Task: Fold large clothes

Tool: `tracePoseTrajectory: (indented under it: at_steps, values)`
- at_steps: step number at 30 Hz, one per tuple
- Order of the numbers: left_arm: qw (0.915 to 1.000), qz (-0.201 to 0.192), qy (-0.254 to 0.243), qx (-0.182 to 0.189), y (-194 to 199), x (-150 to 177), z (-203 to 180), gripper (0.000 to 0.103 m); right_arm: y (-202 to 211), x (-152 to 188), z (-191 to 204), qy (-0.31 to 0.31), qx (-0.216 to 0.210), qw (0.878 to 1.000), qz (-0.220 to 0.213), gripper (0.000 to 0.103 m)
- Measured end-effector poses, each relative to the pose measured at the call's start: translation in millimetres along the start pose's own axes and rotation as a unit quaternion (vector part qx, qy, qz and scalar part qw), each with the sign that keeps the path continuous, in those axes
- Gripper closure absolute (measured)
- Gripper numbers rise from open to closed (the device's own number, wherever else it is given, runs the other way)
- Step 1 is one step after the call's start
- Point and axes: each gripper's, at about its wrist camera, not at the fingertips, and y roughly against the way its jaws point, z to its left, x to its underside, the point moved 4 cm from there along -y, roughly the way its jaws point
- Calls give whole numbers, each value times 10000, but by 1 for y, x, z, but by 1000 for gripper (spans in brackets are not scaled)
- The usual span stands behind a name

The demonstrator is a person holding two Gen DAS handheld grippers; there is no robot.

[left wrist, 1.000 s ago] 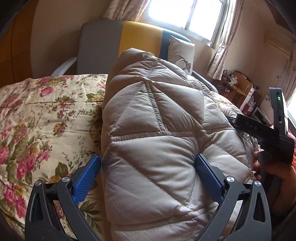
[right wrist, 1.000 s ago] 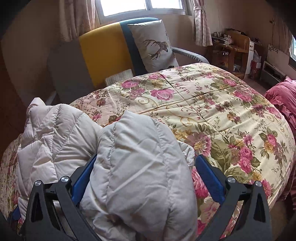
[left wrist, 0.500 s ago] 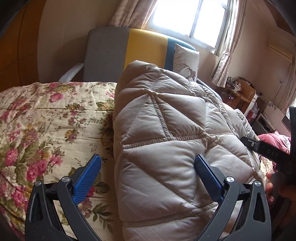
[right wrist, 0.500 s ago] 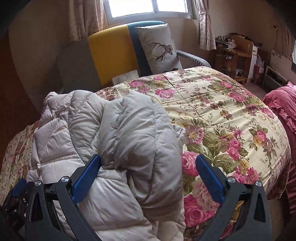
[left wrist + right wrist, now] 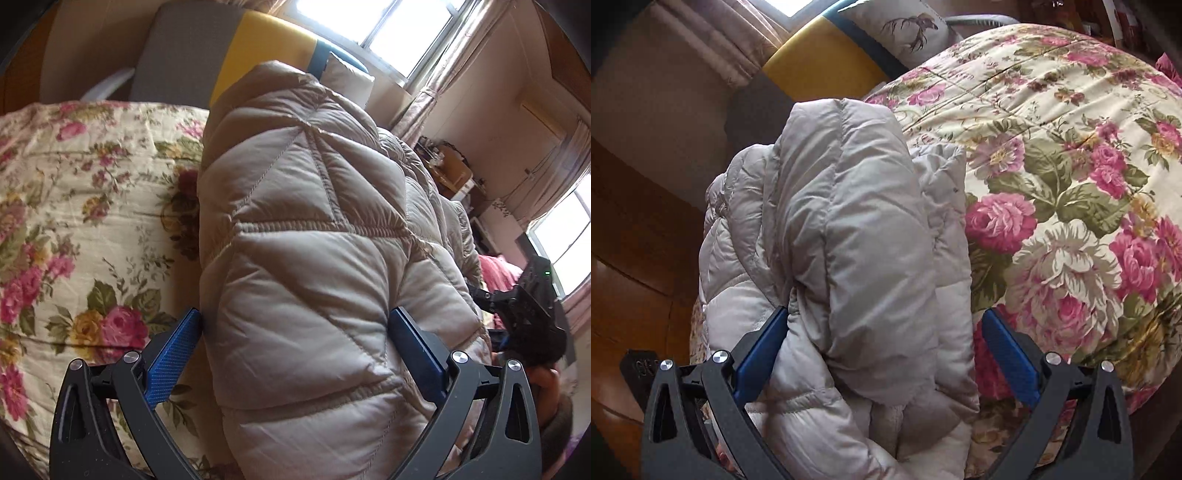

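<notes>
1. The left claw (image 5: 295,354) is spread wide around a bulky fold of the quilted beige coat (image 5: 314,240); the right claw (image 5: 882,347) likewise, though true pinching is hard to judge.
2. The coat lies on the floral bedspread (image 5: 1071,166).
3. A deer-print cushion (image 5: 905,26) sits behind.

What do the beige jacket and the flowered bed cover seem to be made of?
Beige jacket: looks like a thin synthetic shell, nylon or polyester, over puffy fill; it has a slight sheen and stitched quilting lines with swollen panels. Flowered bed cover: probably printed cotton or a blend; matte, finely wrinkled, with faint quilt seams.
</notes>
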Motion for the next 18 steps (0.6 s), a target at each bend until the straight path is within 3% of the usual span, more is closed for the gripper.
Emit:
tracePoseTrajectory:
  at_steps: [4,8,15,18]
  values:
    - [9992,282,70,274,-3,2,5,3,-9,-4,-10,-203,-512,9977,396,2]
    - [9970,520,211,528,-10,6,7,3,-16,-7,-10,-20,-592,9972,458,2]
    - [9946,641,345,740,-22,11,1,3,-36,-17,-10,-223,-860,9938,665,2]
    - [9900,813,531,1023,-31,16,2,3,-40,-18,-8,-135,-1007,9917,785,2]
